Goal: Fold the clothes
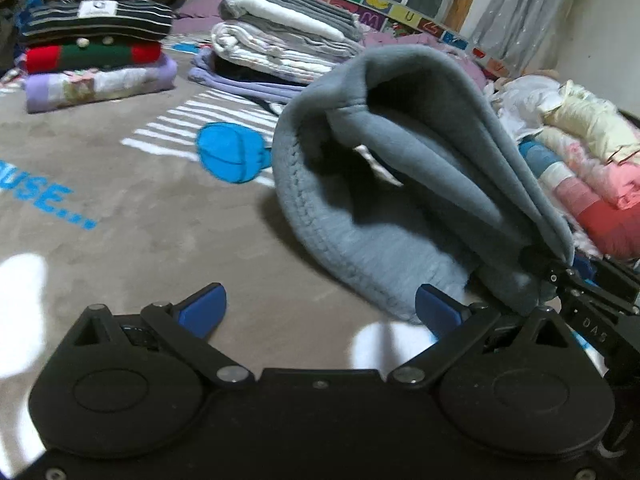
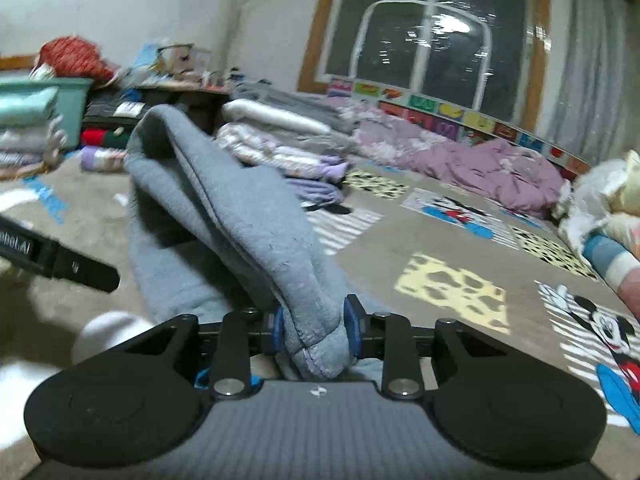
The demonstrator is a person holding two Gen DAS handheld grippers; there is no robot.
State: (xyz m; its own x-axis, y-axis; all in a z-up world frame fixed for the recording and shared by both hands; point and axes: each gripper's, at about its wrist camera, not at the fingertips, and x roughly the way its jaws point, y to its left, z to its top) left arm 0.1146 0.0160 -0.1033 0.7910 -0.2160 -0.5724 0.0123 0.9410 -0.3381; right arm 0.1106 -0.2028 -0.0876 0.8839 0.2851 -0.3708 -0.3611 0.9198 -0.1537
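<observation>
Right hand-held gripper point(image 2: 314, 326) clamped on bunched edge of grey fleece garment point(image 2: 224, 216), lifted off the carpet point(image 1: 132, 200); left hand-held gripper point(image 1: 320, 308) jaws apart, empty, just beside it

A grey-blue fleece garment point(image 2: 224, 216) is seen against a taupe bedcover point(image 1: 120, 184) printed with white stripes, blue lettering and cartoon mice in red and blue. Black bodies and blue pads are shown on both grippers. A striped black-and-white jumper point(image 1: 96, 18) is stacked over red-and-green knitwear point(image 1: 92, 56); a mauve quilt point(image 2: 472, 164) is spotted behind.
</observation>
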